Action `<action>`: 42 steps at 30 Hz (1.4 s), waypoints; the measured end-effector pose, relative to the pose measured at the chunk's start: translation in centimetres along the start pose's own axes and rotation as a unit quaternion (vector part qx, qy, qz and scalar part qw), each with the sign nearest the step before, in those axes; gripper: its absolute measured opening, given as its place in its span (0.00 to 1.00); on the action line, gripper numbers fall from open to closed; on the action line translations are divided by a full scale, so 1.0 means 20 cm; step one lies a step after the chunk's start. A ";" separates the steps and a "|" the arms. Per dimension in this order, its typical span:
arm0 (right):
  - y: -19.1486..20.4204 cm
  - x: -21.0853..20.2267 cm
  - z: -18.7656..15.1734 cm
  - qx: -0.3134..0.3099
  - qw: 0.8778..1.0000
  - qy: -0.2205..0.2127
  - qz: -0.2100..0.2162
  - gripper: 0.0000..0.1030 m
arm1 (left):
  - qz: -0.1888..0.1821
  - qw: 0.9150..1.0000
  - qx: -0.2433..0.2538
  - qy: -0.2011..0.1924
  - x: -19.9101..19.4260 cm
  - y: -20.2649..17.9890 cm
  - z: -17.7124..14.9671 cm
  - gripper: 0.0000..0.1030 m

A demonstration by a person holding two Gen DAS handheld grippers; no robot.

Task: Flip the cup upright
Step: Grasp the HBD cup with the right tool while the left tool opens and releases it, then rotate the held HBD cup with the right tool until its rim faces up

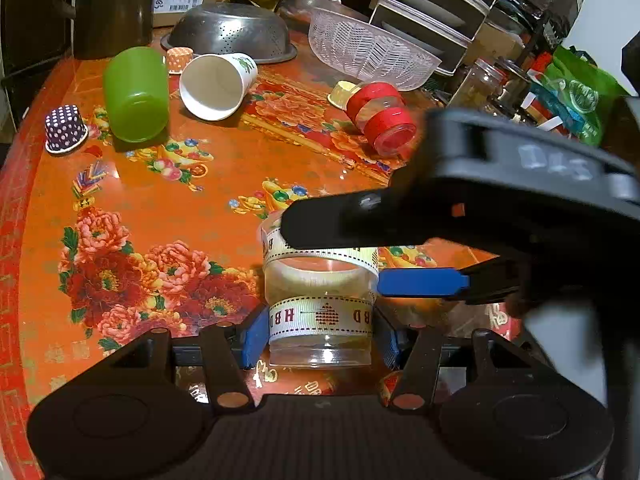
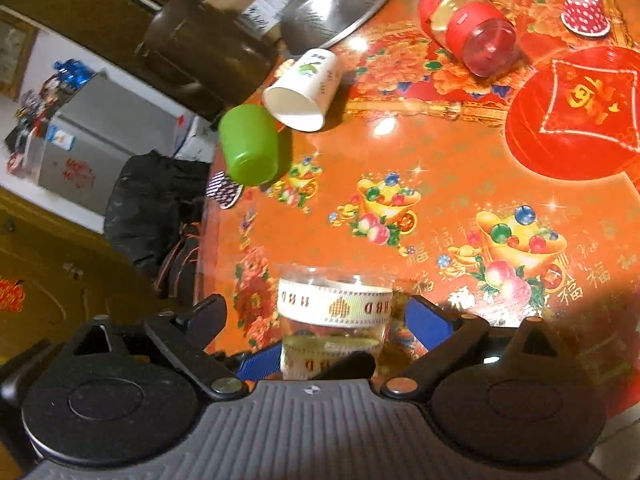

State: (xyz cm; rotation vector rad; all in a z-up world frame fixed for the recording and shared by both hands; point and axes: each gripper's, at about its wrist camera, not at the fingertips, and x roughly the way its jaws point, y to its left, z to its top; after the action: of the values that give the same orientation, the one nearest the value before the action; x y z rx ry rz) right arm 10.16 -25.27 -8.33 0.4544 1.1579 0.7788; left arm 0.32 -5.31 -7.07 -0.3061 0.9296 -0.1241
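Two grippers on one clear cup, the one with cream ribbon bands, at near centre of table. Left gripper pinching cup's lower band, blue pads touching both sides, jaws only as wide as the cup. Right gripper reaching in from right, seen in left wrist view: black finger over cup's top, blue-padded finger against its right side; closed on cup, spread about cup width. Cup standing vertical; which end up, cannot tell.

Open orange tablecloth left of and beyond cup. Far left: green cup on its side, white paper cup on its side beside it, mouth toward camera, purple dotted cup inverted near left edge. Far right: red-banded clear cup lying down. Metal colander and white basket at far edge. Table edge close on left.
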 end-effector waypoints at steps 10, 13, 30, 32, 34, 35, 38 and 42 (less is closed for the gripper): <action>0.03 0.08 0.04 -0.008 0.999 0.021 -0.036 0.72 | -0.012 1.000 -0.006 -0.001 0.01 0.02 0.00 0.57; 0.03 0.10 0.05 -0.009 0.999 0.025 -0.038 0.71 | -0.015 1.000 -0.011 -0.001 0.01 0.03 0.00 0.57; 0.00 0.11 0.07 -0.005 0.999 0.038 -0.014 0.64 | 0.006 1.000 -0.003 0.014 0.04 0.01 -0.02 0.78; 0.00 0.11 0.07 -0.006 0.999 0.038 -0.012 0.64 | 0.014 1.000 0.004 0.012 0.04 0.00 -0.02 0.81; -0.01 0.11 0.07 -0.006 0.999 0.039 -0.010 0.64 | 0.014 1.000 0.009 0.006 0.02 0.00 -0.03 0.87; -0.01 0.11 0.07 -0.005 0.999 0.039 -0.009 0.64 | 0.013 1.000 0.013 0.002 0.01 0.00 -0.04 0.90; -0.02 0.10 0.07 -0.005 0.999 0.040 -0.007 0.64 | 0.020 0.999 0.026 -0.002 -0.01 0.00 -0.05 0.90; -0.03 0.09 0.06 -0.002 0.999 0.039 -0.003 0.64 | 0.024 0.999 0.042 -0.006 -0.05 0.02 -0.10 0.94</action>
State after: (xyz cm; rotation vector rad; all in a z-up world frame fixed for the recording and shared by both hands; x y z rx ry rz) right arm 11.87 -24.17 -9.42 0.4198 1.2288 0.7983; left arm -1.91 -5.10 -7.57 -0.2072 0.9166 -0.1167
